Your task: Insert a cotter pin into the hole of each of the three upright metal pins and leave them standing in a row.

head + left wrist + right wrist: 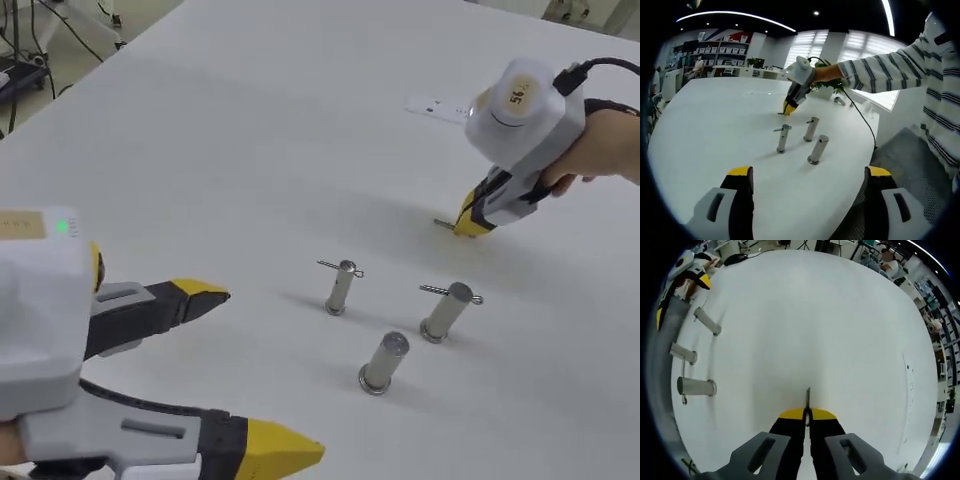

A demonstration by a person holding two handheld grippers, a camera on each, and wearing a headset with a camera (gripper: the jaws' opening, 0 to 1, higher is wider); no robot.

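Right tool (468, 226), upper right of the head view, is clenched on a cotter pin (808, 399), tips down at the table (250, 120). The pin's free end pokes out past the yellow tips. Left tool (272, 372), lower left, is released, jaws wide apart. Left metal pin (341, 288) and right metal pin (446, 312) carry cotters. The front metal pin (384, 362), lower centre, is bare, its hole not discernible. Best to lift the cotter level, keep that free end long, line it up with the hole, and steady the front pin with the left tool against toppling.
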